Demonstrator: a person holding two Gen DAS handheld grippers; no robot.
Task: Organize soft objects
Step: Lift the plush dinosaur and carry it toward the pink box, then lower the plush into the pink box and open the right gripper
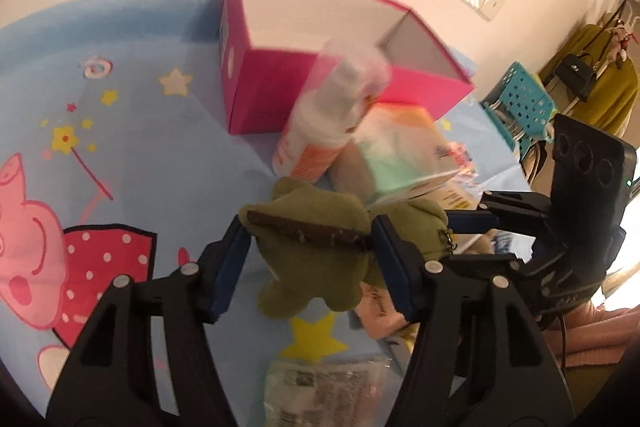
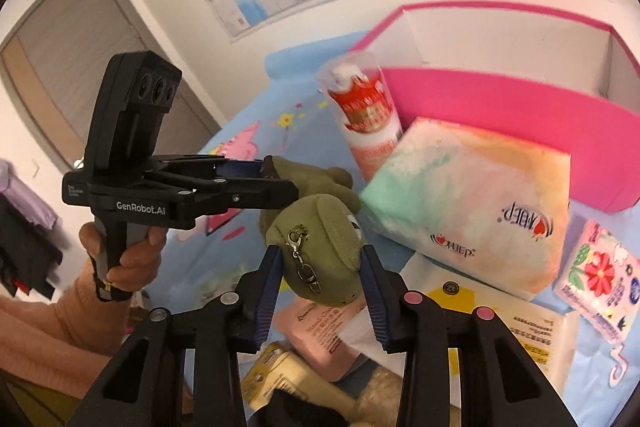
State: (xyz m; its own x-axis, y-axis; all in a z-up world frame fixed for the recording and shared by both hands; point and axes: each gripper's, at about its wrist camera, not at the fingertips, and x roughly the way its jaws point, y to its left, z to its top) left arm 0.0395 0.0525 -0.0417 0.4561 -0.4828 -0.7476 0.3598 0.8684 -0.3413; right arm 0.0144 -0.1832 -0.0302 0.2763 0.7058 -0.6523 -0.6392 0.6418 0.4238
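A green plush toy [image 1: 316,247] with a brown band hangs above the blue cartoon cloth. My left gripper [image 1: 308,231] is shut on its body. My right gripper [image 2: 320,259] is shut on its rounded head [image 2: 320,239], where a metal clasp [image 2: 298,247] dangles. In the left wrist view the right gripper [image 1: 452,219] reaches in from the right. In the right wrist view the left gripper [image 2: 276,179] comes in from the left. An open pink box [image 1: 320,39] with a white inside stands behind; it also shows in the right wrist view [image 2: 500,107].
A white and orange bottle [image 1: 320,131] leans beside a pastel tissue pack [image 2: 468,195] in front of the box. More soft packs lie around: a floral one [image 2: 600,279], a pink one [image 2: 320,327], a white one [image 2: 520,339]. A teal basket [image 1: 520,103] stands at the right.
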